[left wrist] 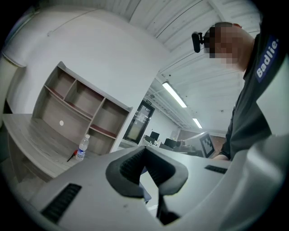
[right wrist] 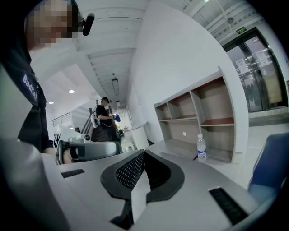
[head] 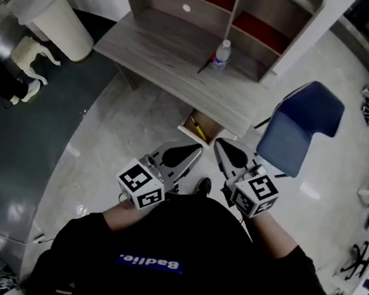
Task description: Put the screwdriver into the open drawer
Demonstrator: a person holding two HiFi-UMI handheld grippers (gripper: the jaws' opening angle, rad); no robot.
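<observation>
Now left tongs point(head: 194, 150) and right tongs point(head: 221, 144) point forward.

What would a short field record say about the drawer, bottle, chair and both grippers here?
Drawer: light wooden drawer under the grey wood desk, open, slim yellow item inside
Bottle: clear plastic water bottle, upright on desk
Chair: blue padded chair, right of drawer
Left gripper: shut, empty
Right gripper: shut, empty
</observation>
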